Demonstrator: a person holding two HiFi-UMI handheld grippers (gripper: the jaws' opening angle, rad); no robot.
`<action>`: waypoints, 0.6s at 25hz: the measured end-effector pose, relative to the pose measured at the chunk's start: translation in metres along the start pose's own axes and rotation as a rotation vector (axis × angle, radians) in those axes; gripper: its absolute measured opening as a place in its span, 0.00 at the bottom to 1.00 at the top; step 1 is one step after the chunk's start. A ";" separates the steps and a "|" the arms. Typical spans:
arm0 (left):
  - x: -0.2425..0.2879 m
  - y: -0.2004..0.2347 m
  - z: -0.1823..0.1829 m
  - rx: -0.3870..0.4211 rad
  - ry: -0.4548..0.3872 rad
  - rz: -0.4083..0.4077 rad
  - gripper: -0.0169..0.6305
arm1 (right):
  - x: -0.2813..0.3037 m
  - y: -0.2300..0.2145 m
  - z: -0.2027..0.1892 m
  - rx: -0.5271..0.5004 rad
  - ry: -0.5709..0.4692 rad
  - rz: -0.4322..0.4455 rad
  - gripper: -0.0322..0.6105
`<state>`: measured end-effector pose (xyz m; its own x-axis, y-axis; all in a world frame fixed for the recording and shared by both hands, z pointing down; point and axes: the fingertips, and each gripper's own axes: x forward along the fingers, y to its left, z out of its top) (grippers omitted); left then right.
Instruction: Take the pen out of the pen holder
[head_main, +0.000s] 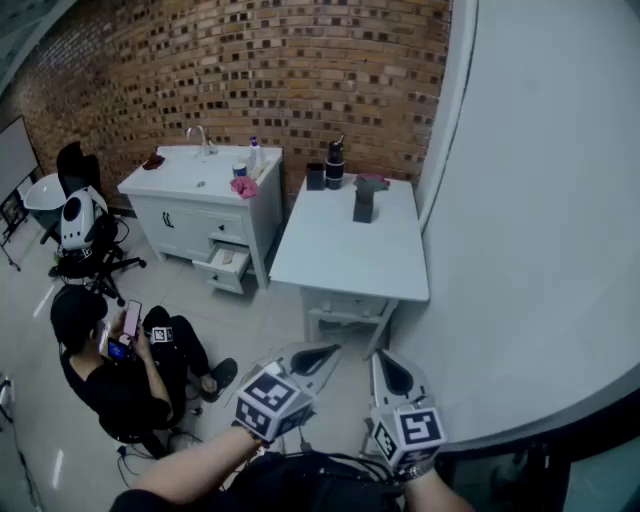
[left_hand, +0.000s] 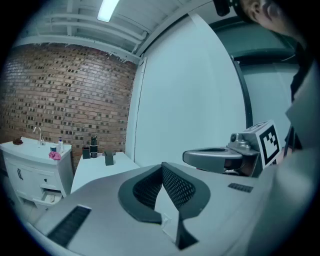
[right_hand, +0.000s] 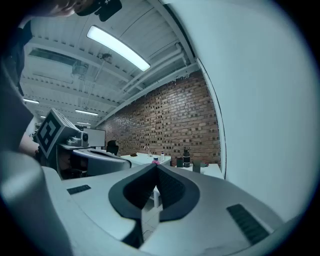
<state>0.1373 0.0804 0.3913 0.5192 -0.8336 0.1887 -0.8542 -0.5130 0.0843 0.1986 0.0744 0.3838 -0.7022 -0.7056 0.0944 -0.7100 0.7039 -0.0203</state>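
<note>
A dark pen holder (head_main: 364, 200) stands on the far part of a white table (head_main: 345, 255); something dark reddish lies at its top, and I cannot make out a pen from here. It shows small in the left gripper view (left_hand: 109, 158) and the right gripper view (right_hand: 196, 166). Both grippers are held low, near the person's body, well short of the table. My left gripper (head_main: 322, 354) is shut with nothing between its jaws (left_hand: 162, 166). Just to its right, my right gripper (head_main: 392, 370) is also shut and empty (right_hand: 156, 166).
A black bottle (head_main: 334, 164) and a small black box (head_main: 315, 177) stand at the table's back edge. Left of the table is a white vanity with a sink (head_main: 200, 185). A person (head_main: 120, 365) sits on the floor by an office chair (head_main: 80, 235). A curved white wall (head_main: 540, 200) runs along the right.
</note>
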 end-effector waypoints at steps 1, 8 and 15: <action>-0.001 0.010 0.000 0.000 -0.002 -0.004 0.03 | 0.009 0.003 0.000 -0.002 0.000 -0.006 0.07; -0.012 0.083 0.007 -0.004 -0.012 -0.039 0.03 | 0.077 0.032 0.009 -0.020 0.014 -0.044 0.07; -0.024 0.159 0.021 -0.011 -0.027 -0.067 0.03 | 0.144 0.049 0.026 -0.034 0.023 -0.100 0.07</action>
<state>-0.0102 0.0144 0.3801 0.5756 -0.8028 0.1557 -0.8177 -0.5656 0.1066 0.0608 0.0050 0.3704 -0.6260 -0.7710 0.1174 -0.7743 0.6323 0.0242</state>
